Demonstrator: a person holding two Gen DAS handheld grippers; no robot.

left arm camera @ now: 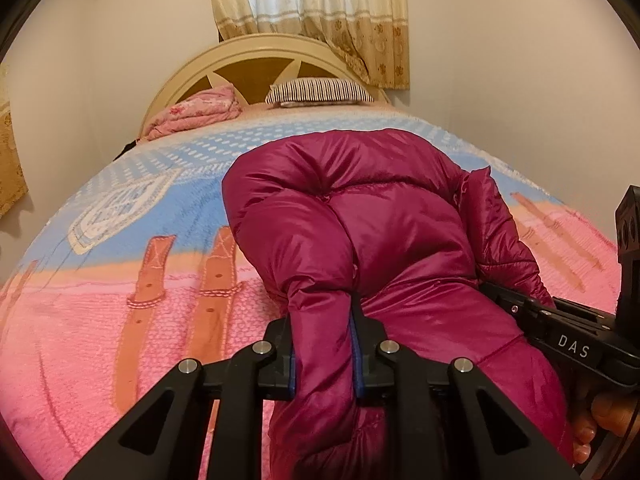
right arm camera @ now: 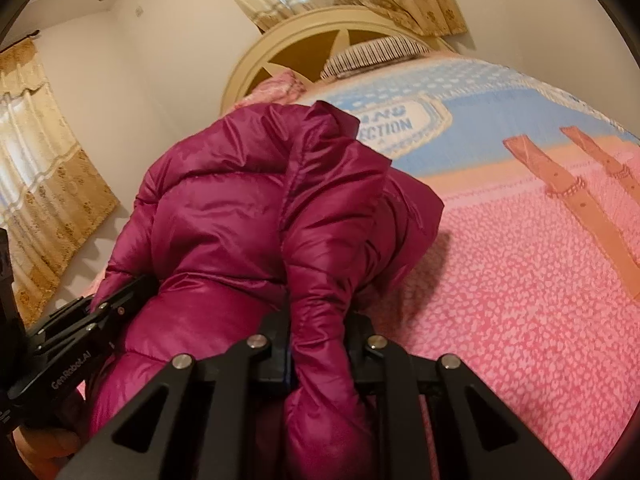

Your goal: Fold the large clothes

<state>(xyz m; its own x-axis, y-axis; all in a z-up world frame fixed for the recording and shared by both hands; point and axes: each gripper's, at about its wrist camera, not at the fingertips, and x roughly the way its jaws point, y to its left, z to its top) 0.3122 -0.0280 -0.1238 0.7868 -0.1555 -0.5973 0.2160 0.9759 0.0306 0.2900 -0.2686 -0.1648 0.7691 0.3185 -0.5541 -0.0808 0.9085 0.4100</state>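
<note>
You hold the jacket above the bed, left gripper and right gripper each pinching a puffy fold, so the slick fabric could slip free if you tug unevenly.

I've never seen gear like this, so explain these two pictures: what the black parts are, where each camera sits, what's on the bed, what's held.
There is no robot: a person holds a black two-finger tool in each hand. Each picture comes from a fisheye camera on one tool, looking along its jaws. The left gripper and the right gripper are each shut on a fold of the magenta puffer jacket, which lies on the pink and blue bedspread. At the headboard are a striped pillow and a pink folded blanket.
</note>
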